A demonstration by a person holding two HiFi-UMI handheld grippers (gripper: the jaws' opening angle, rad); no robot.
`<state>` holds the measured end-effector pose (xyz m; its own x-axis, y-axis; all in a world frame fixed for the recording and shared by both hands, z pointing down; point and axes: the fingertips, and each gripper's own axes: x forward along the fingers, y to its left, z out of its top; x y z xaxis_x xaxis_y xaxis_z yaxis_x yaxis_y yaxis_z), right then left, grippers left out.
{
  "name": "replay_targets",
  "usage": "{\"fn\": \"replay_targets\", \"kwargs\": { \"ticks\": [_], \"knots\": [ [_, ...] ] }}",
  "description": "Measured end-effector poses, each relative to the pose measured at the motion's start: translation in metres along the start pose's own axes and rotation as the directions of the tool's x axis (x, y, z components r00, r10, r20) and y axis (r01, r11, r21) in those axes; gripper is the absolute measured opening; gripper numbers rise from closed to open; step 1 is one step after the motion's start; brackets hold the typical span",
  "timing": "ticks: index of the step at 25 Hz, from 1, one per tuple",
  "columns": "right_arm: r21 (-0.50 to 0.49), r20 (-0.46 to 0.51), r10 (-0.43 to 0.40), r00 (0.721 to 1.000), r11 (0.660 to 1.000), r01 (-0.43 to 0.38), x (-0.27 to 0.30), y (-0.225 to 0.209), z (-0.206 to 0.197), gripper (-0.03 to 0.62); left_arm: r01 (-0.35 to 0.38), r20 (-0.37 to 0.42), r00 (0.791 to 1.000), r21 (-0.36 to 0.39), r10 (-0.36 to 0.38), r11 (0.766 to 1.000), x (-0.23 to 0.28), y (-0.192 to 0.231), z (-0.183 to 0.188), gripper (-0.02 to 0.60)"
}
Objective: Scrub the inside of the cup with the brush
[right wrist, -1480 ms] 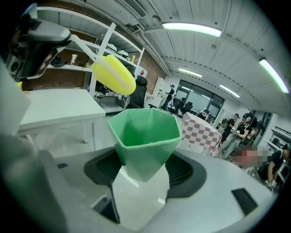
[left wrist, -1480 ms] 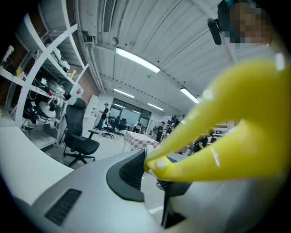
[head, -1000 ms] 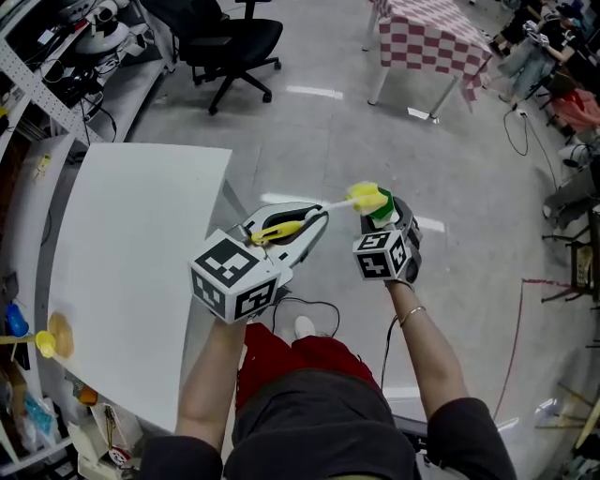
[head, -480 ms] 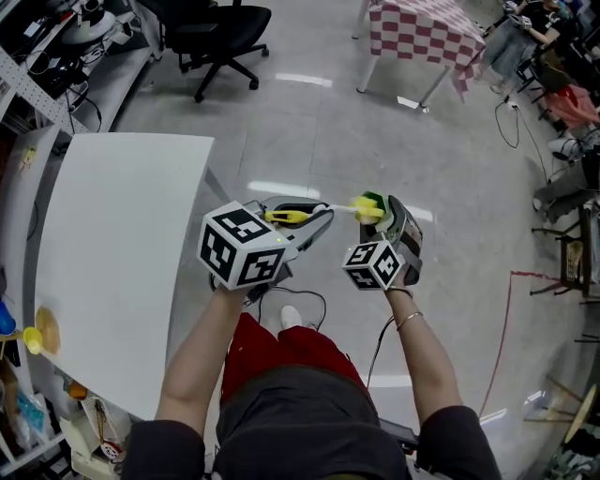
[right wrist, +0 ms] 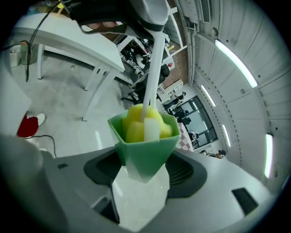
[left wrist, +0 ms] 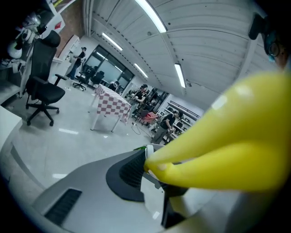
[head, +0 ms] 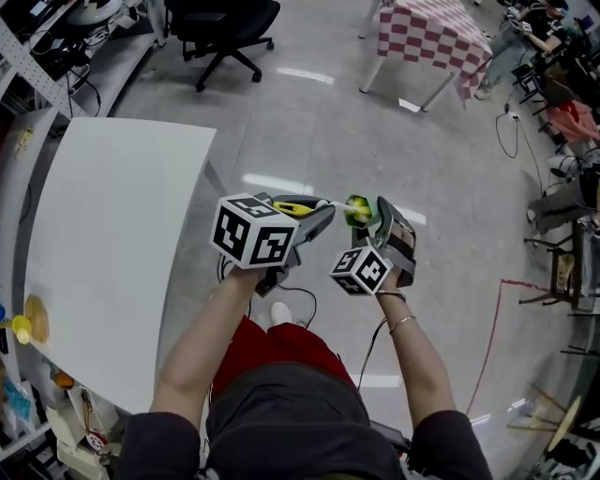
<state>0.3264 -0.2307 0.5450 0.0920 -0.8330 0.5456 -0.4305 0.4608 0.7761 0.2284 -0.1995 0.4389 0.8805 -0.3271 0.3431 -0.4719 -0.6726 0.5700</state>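
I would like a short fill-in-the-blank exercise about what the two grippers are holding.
1. The right gripper is shut on a ___ cup.
2. The sponge head of the brush sits ___ the cup.
3. The left gripper is shut on the brush's ___ handle.

Missing words: green; inside; yellow.

a white desk (head: 112, 234) fills the 9 o'clock side of the head view. a tan disc (head: 36, 317) lies on it near its 8 o'clock edge, a small yellow thing (head: 19, 328) just beside. on the glossy grey floor (head: 309, 131) stand a black office chair (head: 220, 23) at 11 o'clock and a checked-cloth table (head: 427, 37) at 1 o'clock.
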Motion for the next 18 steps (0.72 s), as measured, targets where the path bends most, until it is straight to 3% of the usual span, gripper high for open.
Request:
{"fn": "replay_targets", "kwargs": {
  "ticks": [2, 4, 6, 7, 9, 12, 15, 16, 17, 18],
  "knots": [
    [-0.013, -0.002, 0.024, 1.000, 1.000, -0.024, 0.003, 0.004, 0.003, 0.308, -0.009, -0.014, 1.000, 0.031, 0.009, 0.999, 0.003, 0.001, -0.003, 0.044],
    [-0.018, 0.005, 0.064, 0.998, 0.998, -0.064, 0.006, 0.009, 0.004, 0.308, 0.002, -0.041, 0.999, 0.119, 0.003, 0.993, 0.004, 0.000, -0.006, 0.044],
    [-0.022, 0.013, 0.117, 0.993, 0.993, -0.117, 0.005, 0.013, 0.006, 0.308, 0.035, -0.079, 0.997, 0.259, -0.015, 0.965, 0.004, -0.002, -0.009, 0.044],
    [-0.024, 0.019, 0.146, 0.989, 0.989, -0.145, 0.005, 0.016, 0.008, 0.308, 0.057, -0.103, 0.994, 0.350, -0.022, 0.935, 0.004, -0.004, -0.010, 0.044],
    [-0.030, 0.034, 0.202, 0.979, 0.979, -0.201, 0.003, 0.021, 0.012, 0.308, 0.110, -0.161, 0.987, 0.546, -0.024, 0.831, 0.003, -0.010, -0.014, 0.044],
    [-0.040, 0.062, 0.263, 0.963, 0.965, -0.261, 0.001, 0.026, 0.017, 0.308, 0.207, -0.251, 0.968, 0.762, -0.016, 0.613, 0.002, -0.020, -0.021, 0.044],
    [-0.063, 0.091, 0.291, 0.952, 0.956, -0.286, -0.001, 0.027, 0.018, 0.308, 0.292, -0.321, 0.947, 0.873, 0.010, 0.390, 0.001, -0.027, -0.028, 0.045],
    [-0.068, 0.098, 0.292, 0.952, 0.956, -0.286, -0.001, 0.027, 0.018, 0.308, 0.309, -0.334, 0.942, 0.890, 0.020, 0.335, 0.001, -0.029, -0.029, 0.044],
    [-0.068, 0.102, 0.288, 0.952, 0.957, -0.282, -0.002, 0.026, 0.018, 0.308, 0.317, -0.341, 0.940, 0.898, 0.027, 0.305, 0.002, -0.031, -0.029, 0.046],
    [-0.059, 0.102, 0.281, 0.954, 0.959, -0.276, -0.002, 0.024, 0.017, 0.308, 0.314, -0.339, 0.940, 0.896, 0.027, 0.313, 0.003, -0.032, -0.027, 0.046]
  ]
}}
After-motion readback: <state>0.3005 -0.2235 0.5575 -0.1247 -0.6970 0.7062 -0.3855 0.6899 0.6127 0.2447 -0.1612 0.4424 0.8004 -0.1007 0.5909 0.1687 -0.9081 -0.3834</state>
